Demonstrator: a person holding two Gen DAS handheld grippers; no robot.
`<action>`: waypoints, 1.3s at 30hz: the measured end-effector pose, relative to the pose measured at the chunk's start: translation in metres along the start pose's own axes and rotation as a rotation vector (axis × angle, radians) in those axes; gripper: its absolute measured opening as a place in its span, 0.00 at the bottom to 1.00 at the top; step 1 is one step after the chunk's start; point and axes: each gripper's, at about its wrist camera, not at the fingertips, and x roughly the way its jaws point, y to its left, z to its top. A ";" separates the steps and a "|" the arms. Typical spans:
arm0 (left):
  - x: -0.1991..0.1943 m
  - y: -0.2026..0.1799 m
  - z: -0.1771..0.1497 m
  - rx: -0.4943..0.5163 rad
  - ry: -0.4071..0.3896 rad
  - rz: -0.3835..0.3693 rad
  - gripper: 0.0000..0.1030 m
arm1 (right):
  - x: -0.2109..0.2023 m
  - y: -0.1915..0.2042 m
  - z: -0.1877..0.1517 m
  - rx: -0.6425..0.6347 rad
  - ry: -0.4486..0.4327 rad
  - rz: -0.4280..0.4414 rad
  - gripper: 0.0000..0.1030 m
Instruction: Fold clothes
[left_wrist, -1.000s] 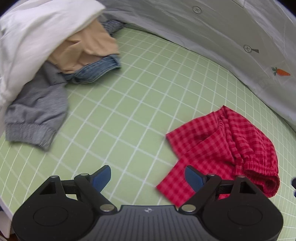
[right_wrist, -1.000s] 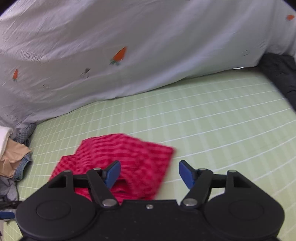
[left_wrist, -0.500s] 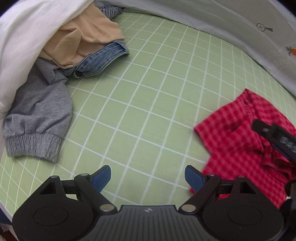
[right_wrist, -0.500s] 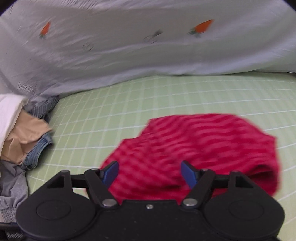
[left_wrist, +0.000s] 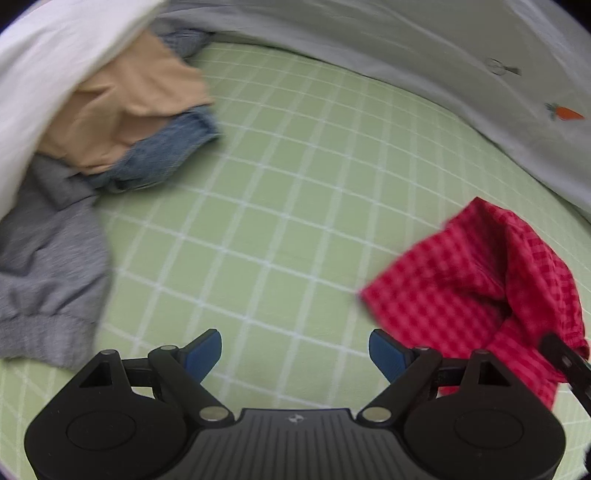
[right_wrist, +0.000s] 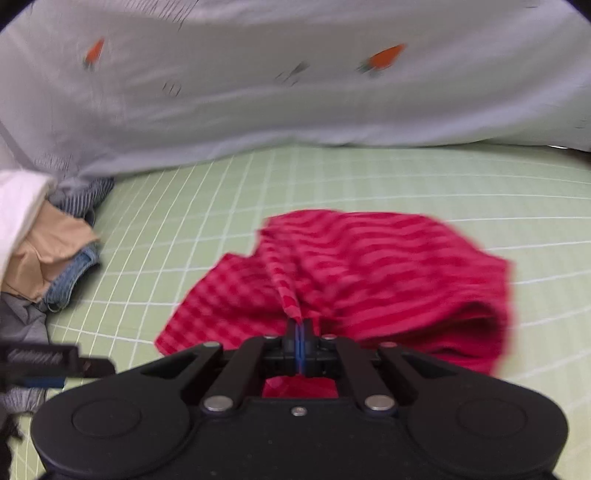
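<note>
Red checked shorts (left_wrist: 476, 280) lie crumpled on the green grid mat (left_wrist: 280, 206), right of my left gripper (left_wrist: 295, 350), which is open and empty just above the mat. In the right wrist view my right gripper (right_wrist: 300, 332) is shut on a pinched fold of the red shorts (right_wrist: 369, 273), which bunch up ahead of it. The right gripper's black body (left_wrist: 569, 365) shows at the right edge of the left wrist view, against the shorts.
A pile of clothes sits at the left: white cloth (left_wrist: 44, 62), a tan garment (left_wrist: 125, 107), blue denim (left_wrist: 166, 151) and a grey sweat garment (left_wrist: 44, 266). A pale grey sheet with carrot prints (right_wrist: 295, 74) rises along the mat's far side.
My right gripper has closed on a fold of the red shorts; it was open above them before. My left gripper stays open and has shifted a little over the mat.
</note>
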 end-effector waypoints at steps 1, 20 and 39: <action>0.004 -0.008 0.002 0.020 -0.001 -0.005 0.85 | -0.009 -0.010 0.000 0.009 -0.010 -0.008 0.01; 0.045 -0.113 0.018 0.318 -0.012 -0.166 0.41 | -0.031 -0.127 0.004 0.160 -0.009 -0.110 0.01; -0.029 0.020 -0.052 -0.052 -0.106 0.131 0.01 | -0.090 -0.196 -0.015 -0.001 -0.110 -0.324 0.00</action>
